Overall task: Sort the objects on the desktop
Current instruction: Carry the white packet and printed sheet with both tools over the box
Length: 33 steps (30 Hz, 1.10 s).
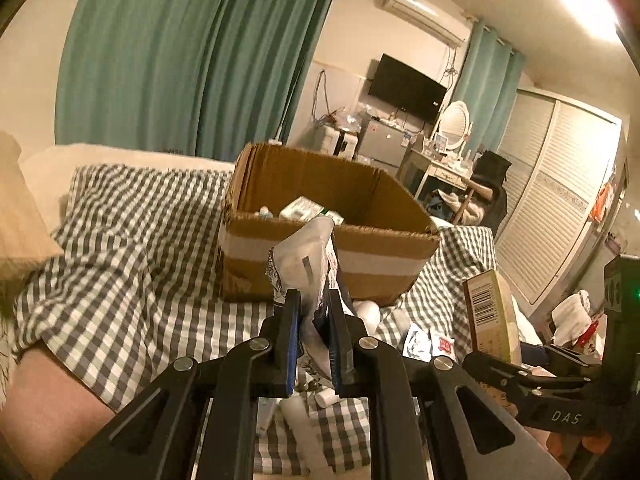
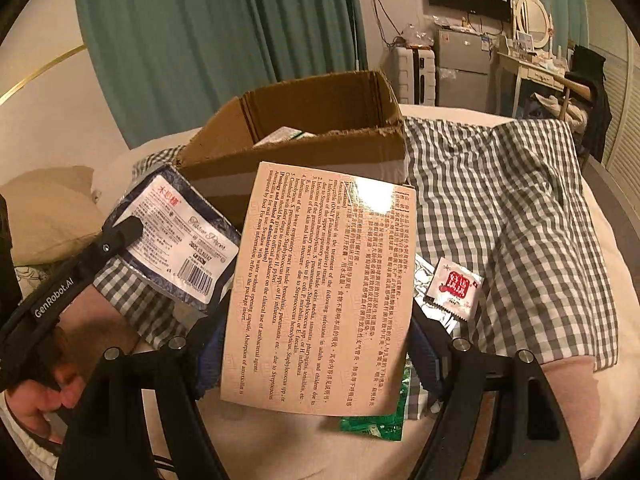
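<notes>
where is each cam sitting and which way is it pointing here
Left wrist: sits on the left gripper, looking forward over a checked cloth at the cardboard box; its fingers pinch a tissue pack.
Right wrist: sits on the right gripper, facing the same box; its fingers hold a medicine box, and a hand shows at left.
Shared: the box, both held items, curtains, each other's gripper.

1. The cardboard box [image 1: 328, 240] is matt brown, rough at its torn rim.
2. The medicine box [image 2: 320, 288] is smooth printed card with a glossy glare.
3. The tissue pack [image 2: 176, 236] has shiny plastic wrap.
4. The checked cloth [image 1: 132, 240] is matt, woven fabric.
</notes>
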Tool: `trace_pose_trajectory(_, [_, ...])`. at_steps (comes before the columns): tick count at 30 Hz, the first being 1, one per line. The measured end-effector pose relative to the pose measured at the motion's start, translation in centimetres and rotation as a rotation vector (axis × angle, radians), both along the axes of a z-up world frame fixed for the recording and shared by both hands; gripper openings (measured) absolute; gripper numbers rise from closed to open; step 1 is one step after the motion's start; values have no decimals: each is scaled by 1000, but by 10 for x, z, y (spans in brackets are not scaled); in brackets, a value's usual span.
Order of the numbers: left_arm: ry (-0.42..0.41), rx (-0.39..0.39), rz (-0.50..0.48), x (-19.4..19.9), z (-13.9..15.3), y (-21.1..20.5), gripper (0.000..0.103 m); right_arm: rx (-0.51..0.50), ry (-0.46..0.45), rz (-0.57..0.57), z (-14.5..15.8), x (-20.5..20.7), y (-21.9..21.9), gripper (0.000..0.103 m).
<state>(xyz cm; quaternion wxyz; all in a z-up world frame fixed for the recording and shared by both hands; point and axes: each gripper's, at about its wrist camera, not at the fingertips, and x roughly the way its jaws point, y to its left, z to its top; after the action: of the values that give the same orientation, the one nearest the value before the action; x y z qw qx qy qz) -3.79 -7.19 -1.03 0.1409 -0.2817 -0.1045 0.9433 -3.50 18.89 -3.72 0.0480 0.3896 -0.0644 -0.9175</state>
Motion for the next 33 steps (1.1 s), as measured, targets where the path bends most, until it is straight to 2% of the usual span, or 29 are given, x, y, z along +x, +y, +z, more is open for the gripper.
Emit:
trace_pose_trajectory(7, [82, -2, -17, 5, 22, 3, 12, -13, 38, 26, 15, -1, 3, 76])
trace_pose_trajectory(14, [120, -26, -22, -8, 49, 9, 12, -20, 92, 59, 45, -18, 6, 76])
trace_pose_trajectory(22, [156, -40, -25, -39, 77, 14, 12, -57, 115, 103, 69, -51, 5, 76])
trace_pose_trajectory(28, [166, -68, -13, -74, 89, 14, 12, -120, 101, 111, 80, -88, 16, 76])
trace_pose_trajectory(33, [170, -106, -17, -105, 92, 16, 12, -82, 120, 97, 93, -124, 19, 76])
